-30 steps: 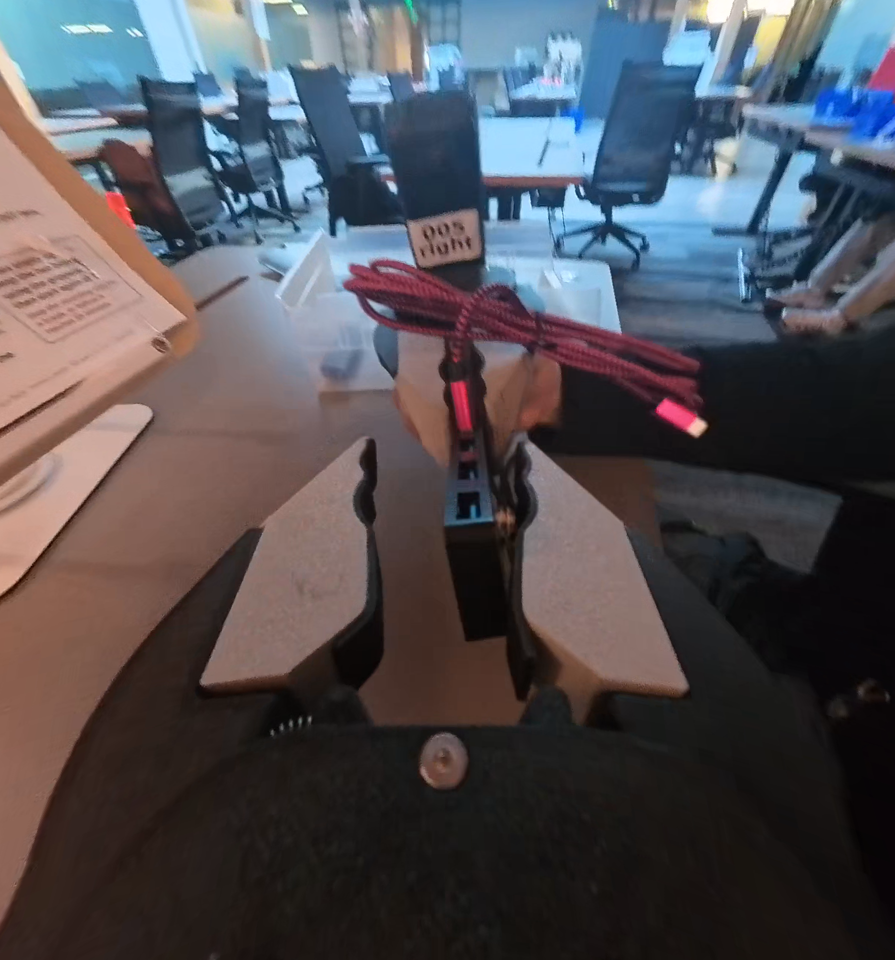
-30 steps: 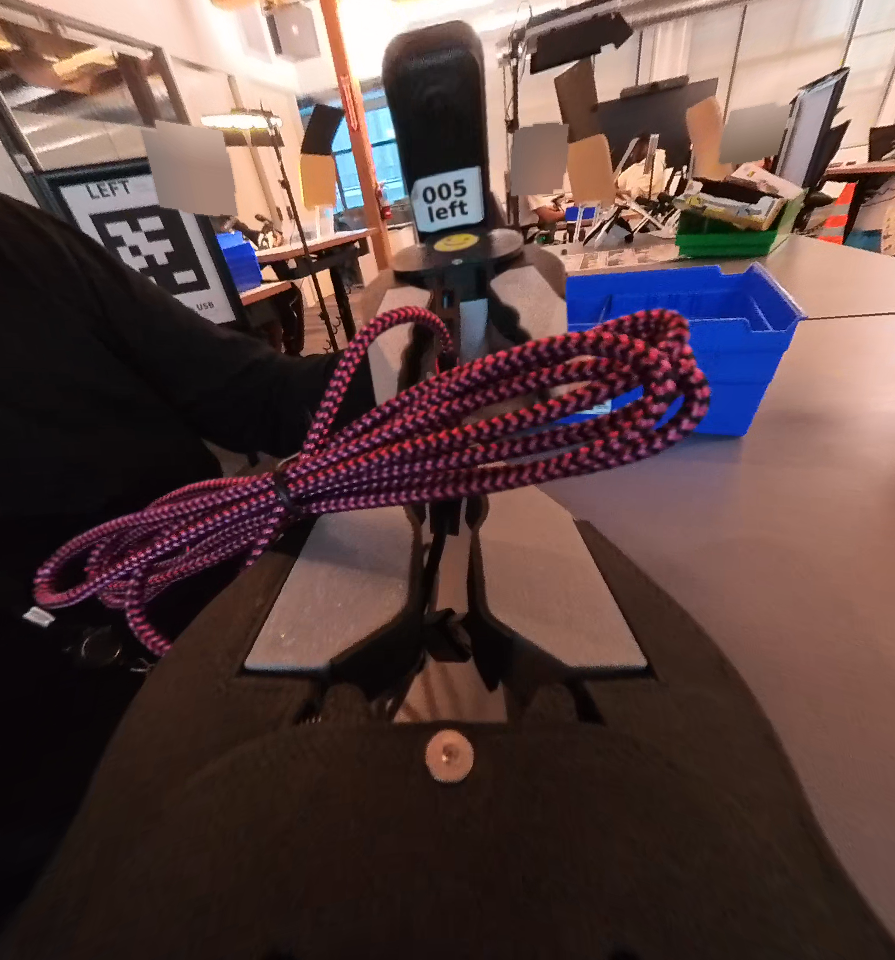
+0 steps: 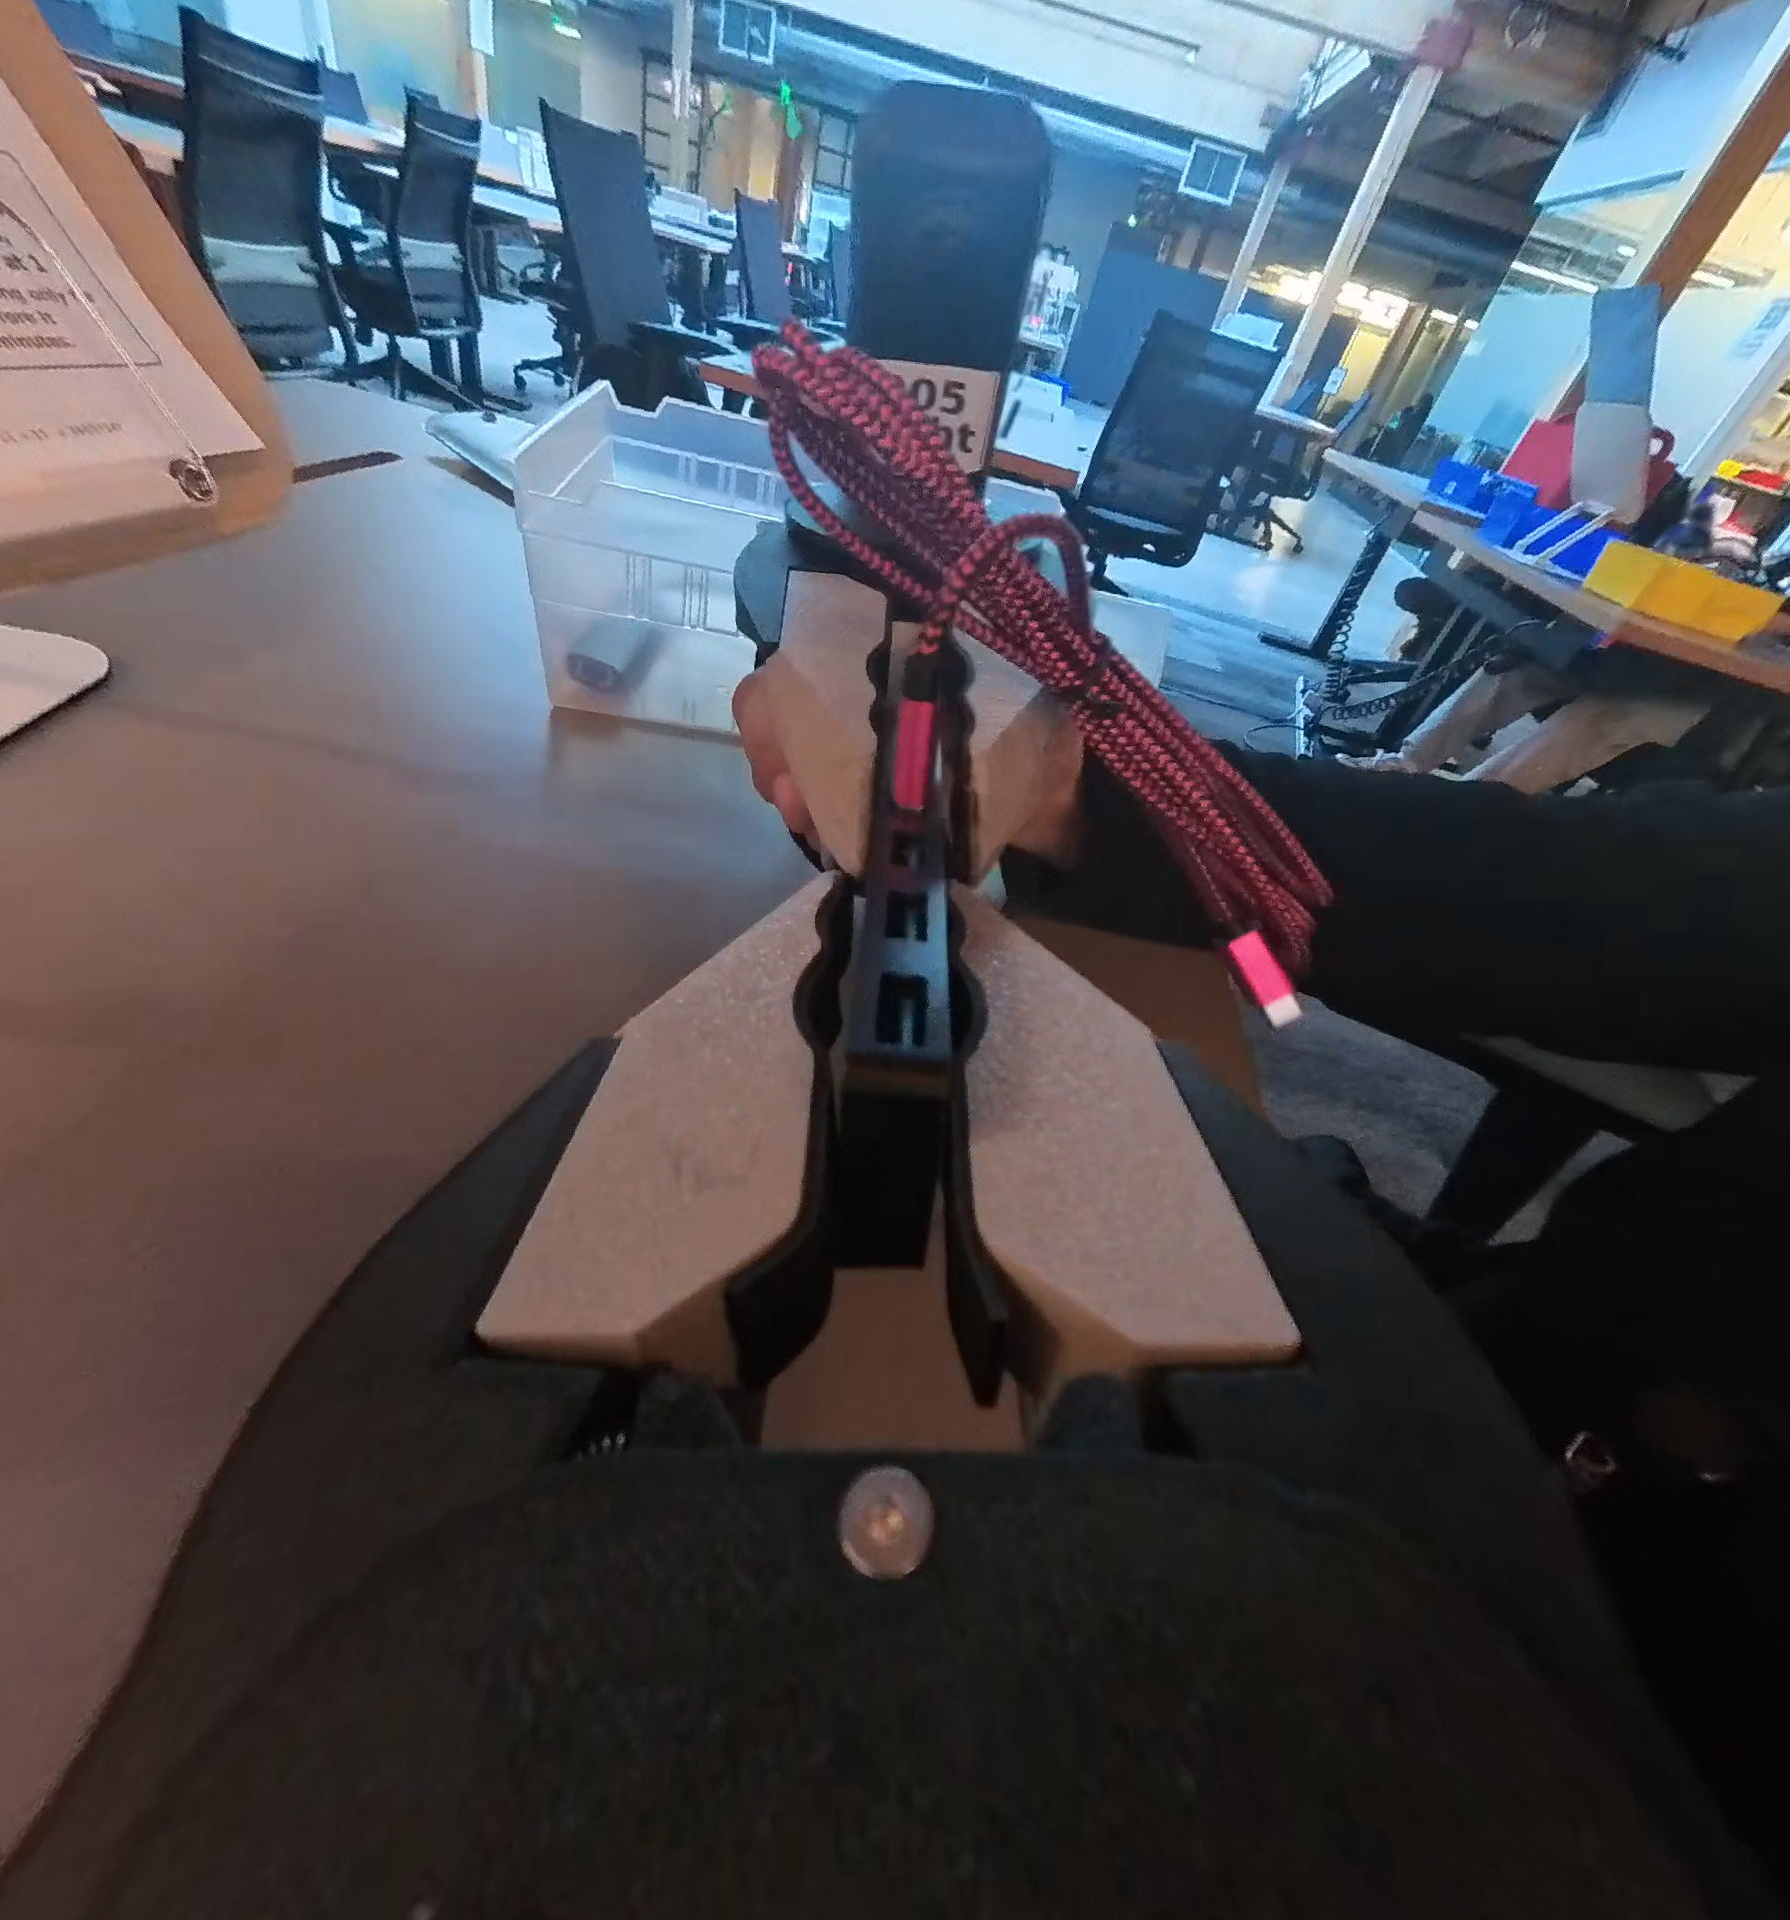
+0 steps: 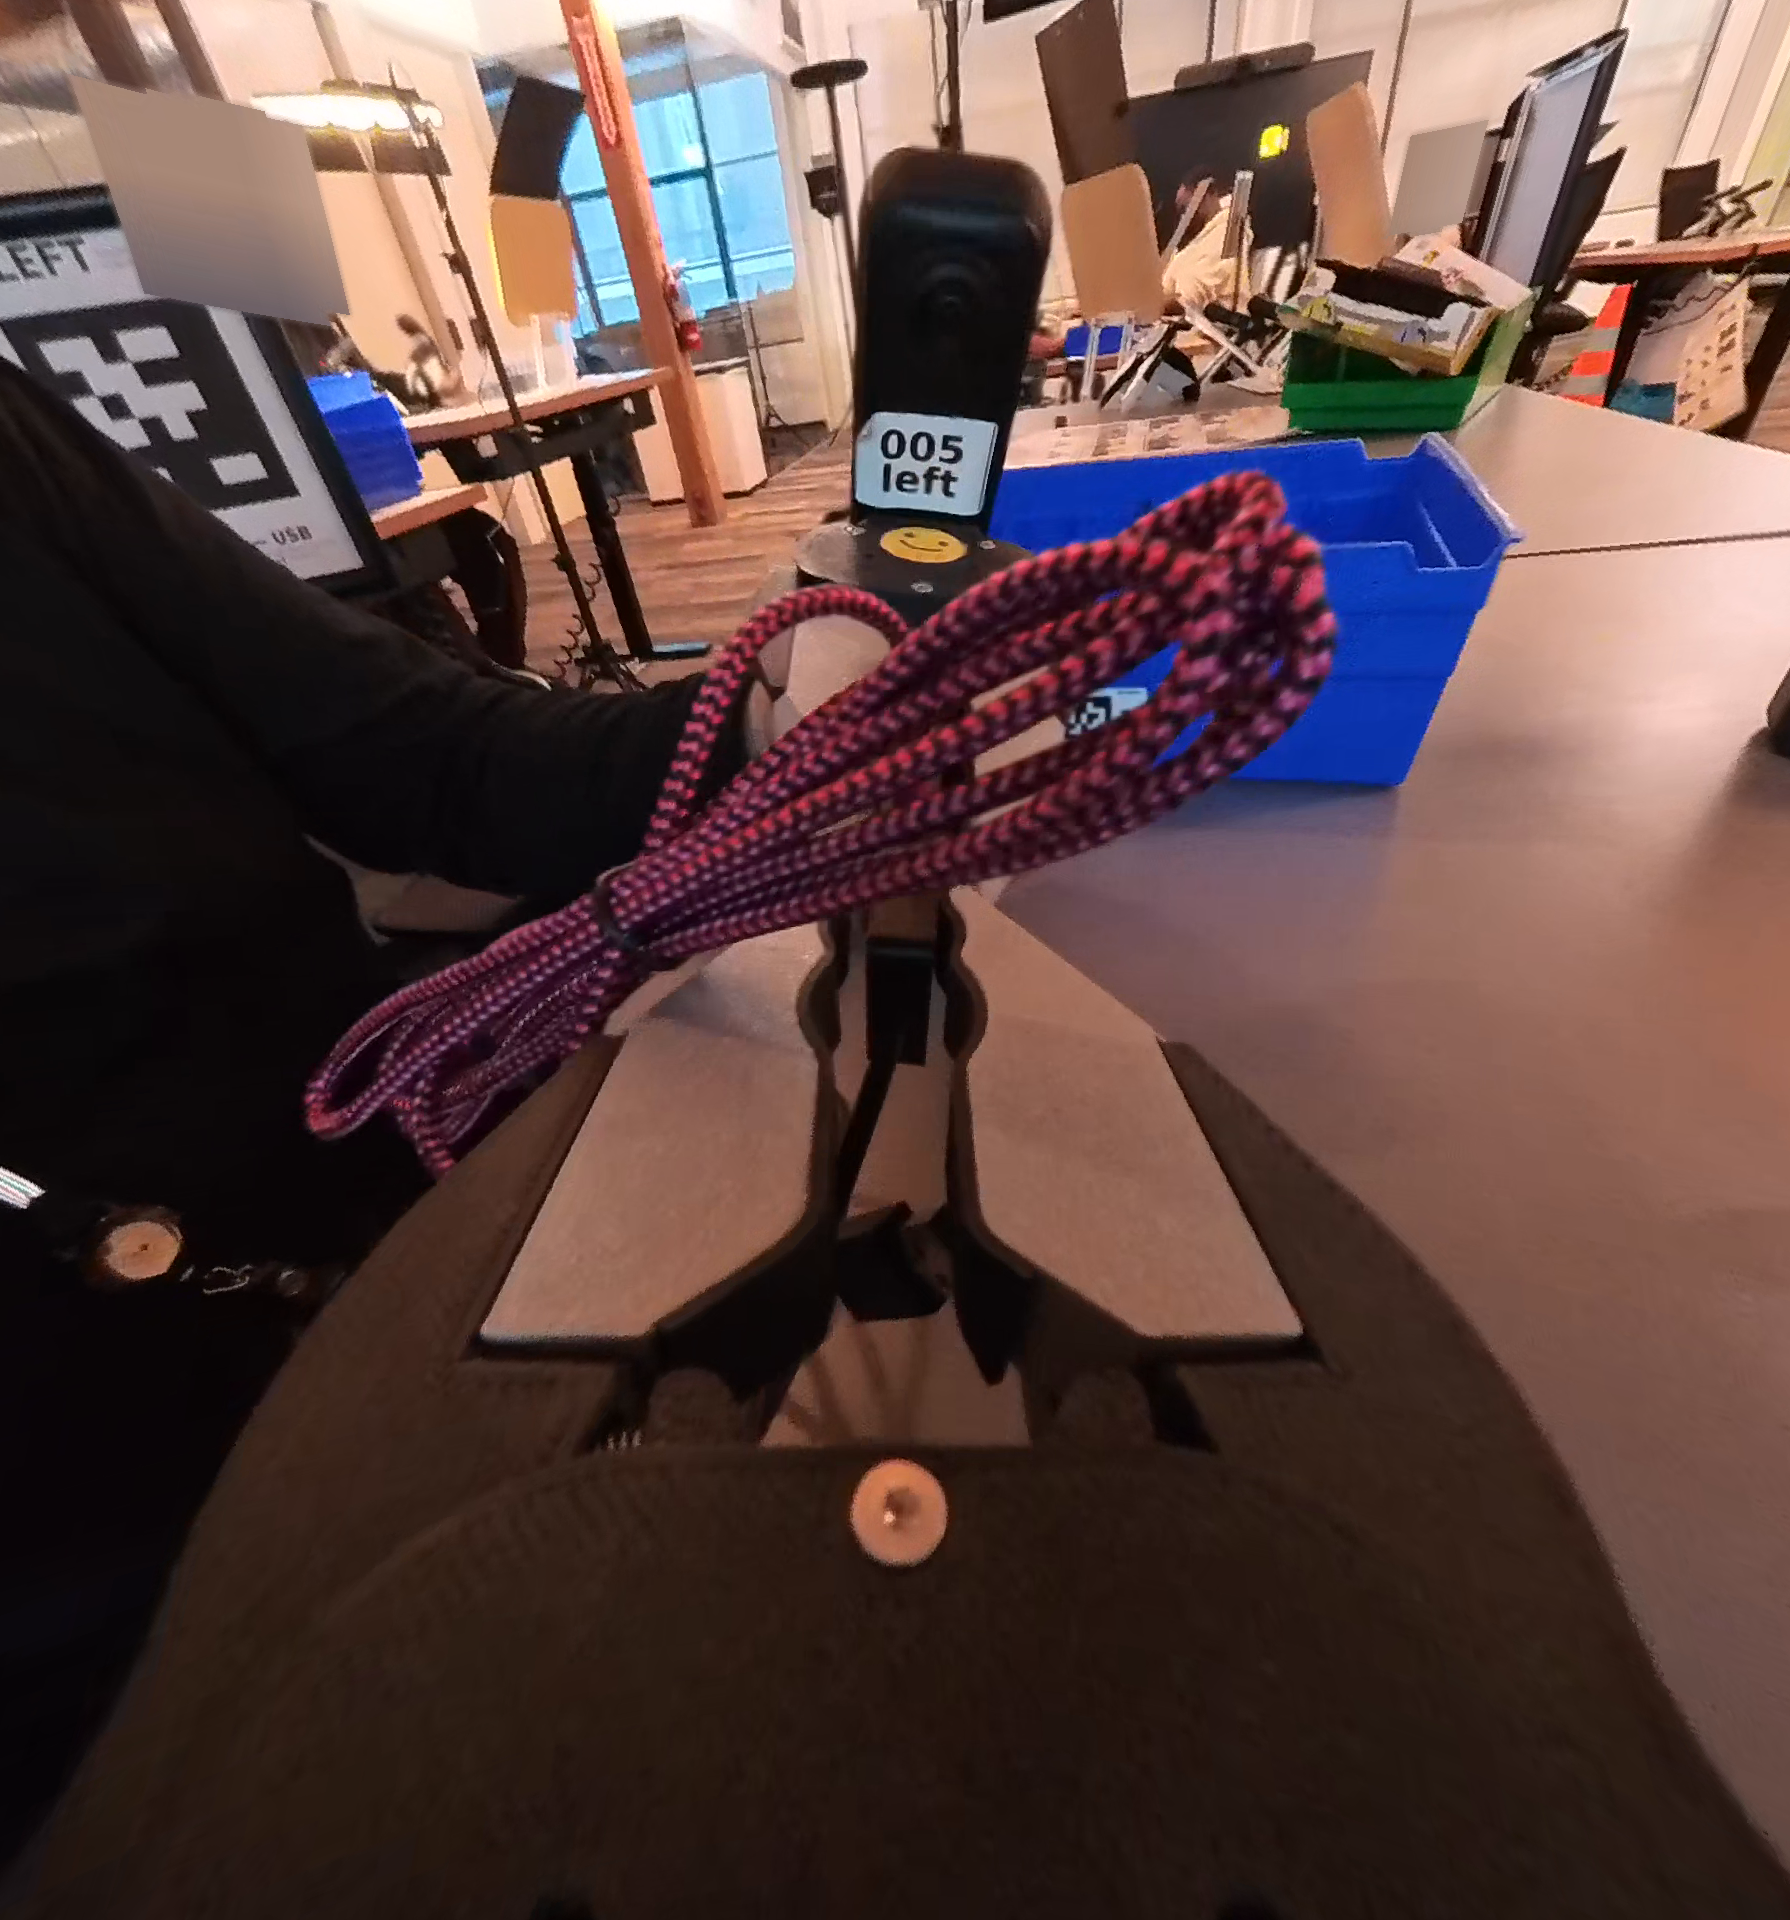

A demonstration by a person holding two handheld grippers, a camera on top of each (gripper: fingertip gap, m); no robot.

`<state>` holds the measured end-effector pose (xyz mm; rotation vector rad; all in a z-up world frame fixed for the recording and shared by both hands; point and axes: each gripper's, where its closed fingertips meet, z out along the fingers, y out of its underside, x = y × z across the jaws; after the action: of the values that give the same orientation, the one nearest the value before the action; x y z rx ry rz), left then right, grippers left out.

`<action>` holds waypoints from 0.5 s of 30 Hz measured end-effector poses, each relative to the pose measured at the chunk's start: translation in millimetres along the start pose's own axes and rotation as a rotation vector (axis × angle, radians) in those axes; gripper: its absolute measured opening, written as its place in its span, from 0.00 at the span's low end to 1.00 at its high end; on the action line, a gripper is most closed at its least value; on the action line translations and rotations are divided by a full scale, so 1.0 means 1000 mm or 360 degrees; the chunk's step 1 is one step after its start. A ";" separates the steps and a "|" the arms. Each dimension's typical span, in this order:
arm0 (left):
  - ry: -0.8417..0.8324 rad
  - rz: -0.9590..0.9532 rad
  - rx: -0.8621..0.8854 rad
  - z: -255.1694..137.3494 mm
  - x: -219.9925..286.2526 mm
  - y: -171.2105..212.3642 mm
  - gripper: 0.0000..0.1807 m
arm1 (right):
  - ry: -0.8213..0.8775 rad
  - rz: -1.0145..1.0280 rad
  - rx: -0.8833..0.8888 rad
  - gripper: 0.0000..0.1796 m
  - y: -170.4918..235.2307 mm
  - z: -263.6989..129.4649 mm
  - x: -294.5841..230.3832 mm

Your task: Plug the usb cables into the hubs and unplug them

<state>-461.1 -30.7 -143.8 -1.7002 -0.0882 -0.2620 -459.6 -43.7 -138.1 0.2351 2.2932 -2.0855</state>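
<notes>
**Cable plug held at the hub, both tools clamped**

In the left wrist view, the left gripper (image 3: 896,935) was seen closed on a black USB hub (image 3: 896,997), held edge-up with its row of ports facing the camera. At twelve o'clock from it, the right gripper (image 3: 917,769) was pinched on the pink plug (image 3: 912,753) of a red braided cable (image 3: 984,551), the plug sitting at the far end of the hub; whether it was fully seated could not be told. The bundled coil was draped toward four o'clock, ending in a loose pink connector (image 3: 1260,971). For the step in hand, plug and port would best be kept in line and moved straight along the port's axis, with the hub gripped firmly.

In the right wrist view, the right gripper (image 4: 896,977) was shown shut on the dark plug end, the coil (image 4: 974,748) lying across it from eight to one o'clock.

A smooth brown table (image 3: 299,831) was seen, with a clear plastic bin (image 3: 642,540) at eleven o'clock and a blue bin (image 4: 1390,623) at two o'clock in the right view. An open office with chairs lay beyond.
</notes>
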 end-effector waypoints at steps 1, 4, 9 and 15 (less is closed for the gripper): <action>0.0002 -0.0007 0.0002 0.000 0.000 0.000 0.07 | 0.0012 0.0000 -0.0002 0.06 0.000 -0.001 0.001; 0.0017 -0.0025 0.0063 -0.004 0.000 -0.005 0.05 | 0.0086 -0.0026 0.0055 0.04 -0.008 -0.011 0.006; -0.0017 -0.0013 0.0071 -0.009 -0.004 -0.006 0.05 | 0.0170 -0.0006 0.0217 0.00 -0.023 -0.026 0.015; 0.0005 -0.0034 0.0053 -0.003 0.000 -0.003 0.05 | 0.0118 0.0002 0.0166 0.05 -0.017 -0.013 0.011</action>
<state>-462.2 -32.8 -140.3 -1.6666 -0.1080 -0.2776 -471.3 -31.3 -121.8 0.3223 2.2248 -2.2350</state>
